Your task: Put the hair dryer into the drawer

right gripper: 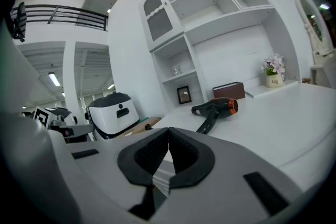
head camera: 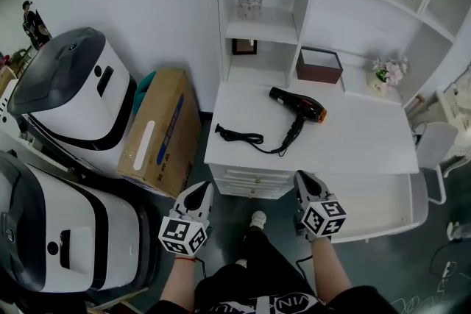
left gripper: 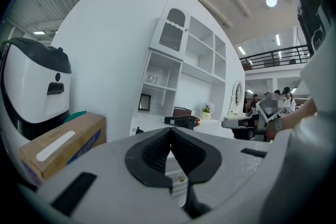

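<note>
Nearest, left gripper (head camera: 201, 190) and right gripper (head camera: 302, 178) are hanging empty, jaws pressed together, before the closed drawer (head camera: 246, 184). Farther, the hair dryer (head camera: 298, 105) is lying on the white table (head camera: 360, 143). Approach step, probably; drawer is needing opening next.

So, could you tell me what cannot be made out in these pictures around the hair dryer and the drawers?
Drawers: the head view shows only their fronts; the insides are hidden.
Hair dryer: in the left gripper view, the left gripper covers its handle with its own body.
Glass item on the shelf: too small to identify.
Cord: its plug end is too small to make out.
</note>
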`<action>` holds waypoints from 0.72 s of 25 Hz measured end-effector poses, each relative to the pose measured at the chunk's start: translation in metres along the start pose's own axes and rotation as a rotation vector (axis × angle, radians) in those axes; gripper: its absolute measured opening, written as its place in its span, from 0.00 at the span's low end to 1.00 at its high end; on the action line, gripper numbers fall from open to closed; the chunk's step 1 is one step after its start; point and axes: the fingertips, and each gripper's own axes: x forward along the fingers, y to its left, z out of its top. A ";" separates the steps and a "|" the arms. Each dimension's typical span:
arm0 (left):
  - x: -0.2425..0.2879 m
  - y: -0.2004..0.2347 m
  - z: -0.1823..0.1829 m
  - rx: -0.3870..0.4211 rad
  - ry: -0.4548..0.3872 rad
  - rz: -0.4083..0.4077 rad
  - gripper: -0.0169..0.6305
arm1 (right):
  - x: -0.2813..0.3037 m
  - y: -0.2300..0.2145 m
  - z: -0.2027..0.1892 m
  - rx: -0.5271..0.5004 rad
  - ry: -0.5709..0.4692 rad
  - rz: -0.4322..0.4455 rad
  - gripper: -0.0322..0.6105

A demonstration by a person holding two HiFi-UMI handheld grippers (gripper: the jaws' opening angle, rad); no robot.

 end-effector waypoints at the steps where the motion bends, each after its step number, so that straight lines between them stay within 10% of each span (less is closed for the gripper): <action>1: 0.009 0.004 0.003 0.003 0.002 -0.002 0.03 | 0.010 -0.005 0.004 0.002 0.003 -0.007 0.06; 18: 0.153 0.035 0.006 0.057 0.131 -0.082 0.03 | 0.126 -0.112 0.014 0.133 0.155 -0.182 0.07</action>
